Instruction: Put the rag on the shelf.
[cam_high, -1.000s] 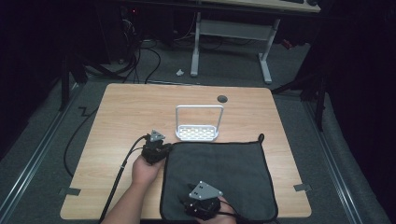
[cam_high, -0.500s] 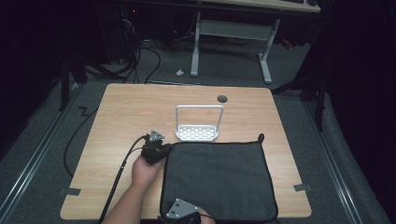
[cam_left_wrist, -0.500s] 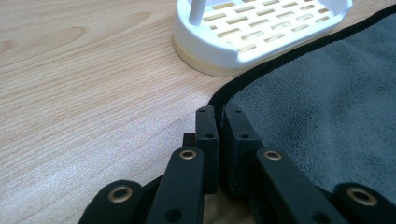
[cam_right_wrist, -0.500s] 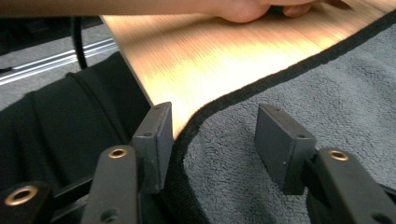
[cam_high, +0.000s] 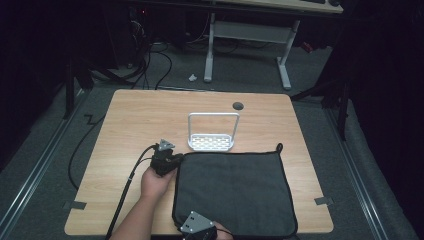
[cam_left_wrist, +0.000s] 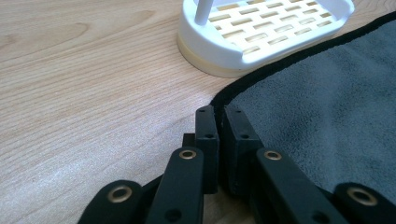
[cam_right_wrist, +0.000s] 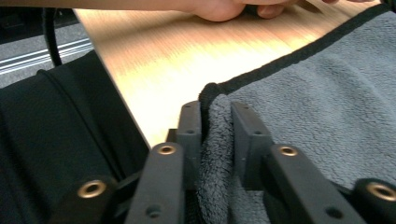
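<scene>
A dark grey cloth with a black hem lies flat on the near right of the wooden table. My left gripper rests at the cloth's far left corner. In the left gripper view its jaws stand together, pinching the hem of the cloth. My right gripper sits at the cloth's near left corner by the table's front edge. Its jaws have just been closing, and in the right gripper view they press on a raised fold of the cloth.
A white slotted rack with a hoop handle stands just beyond the cloth's far edge, close to my left gripper. A round cable hole sits farther back. The left gripper's cable trails off the front edge. Another desk's legs stand beyond the table.
My right gripper has slid from the cloth's near middle towards its near left corner, by the table's front edge. The left hand and the cloth have stayed put.
</scene>
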